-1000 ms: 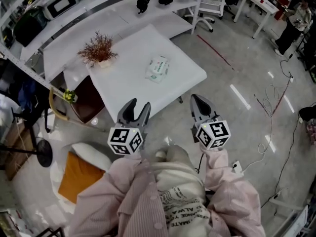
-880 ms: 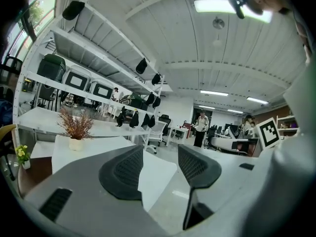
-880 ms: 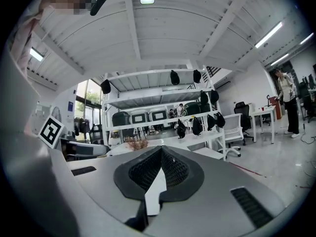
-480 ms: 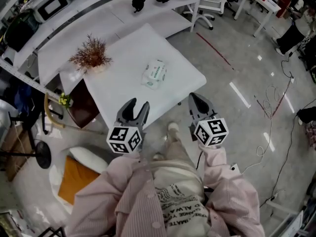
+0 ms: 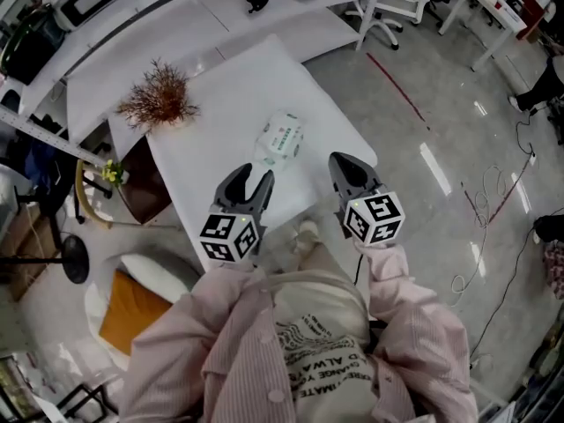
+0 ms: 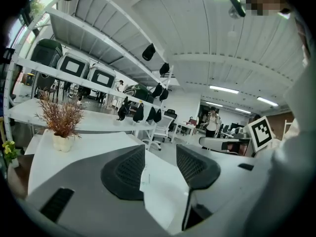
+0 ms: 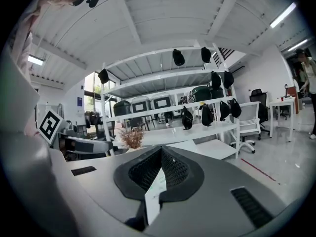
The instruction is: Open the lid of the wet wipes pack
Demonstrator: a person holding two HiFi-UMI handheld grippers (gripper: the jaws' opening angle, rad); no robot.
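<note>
The wet wipes pack [image 5: 282,139], white with green print, lies flat with its lid closed near the middle of the white table [image 5: 220,148]. My left gripper [image 5: 251,179] [image 6: 160,157] hovers over the table's near edge, just short of the pack. It is open; its jaws have just been closing a little, with nothing between them. My right gripper [image 5: 339,161] [image 7: 161,152] is to the right of the pack, at the table's near right edge. Its tips are together and hold nothing.
A dried plant in a small white pot [image 5: 159,100] [image 6: 61,120] stands at the table's far left corner. A long white bench with shelves [image 5: 176,25] runs behind. A brown chair [image 5: 141,183] sits left of the table. An orange cushion [image 5: 123,311] lies on the floor.
Both grippers have moved forward to the table; the left one now reaches over its near edge, closer to the pack. The pack has not moved.
</note>
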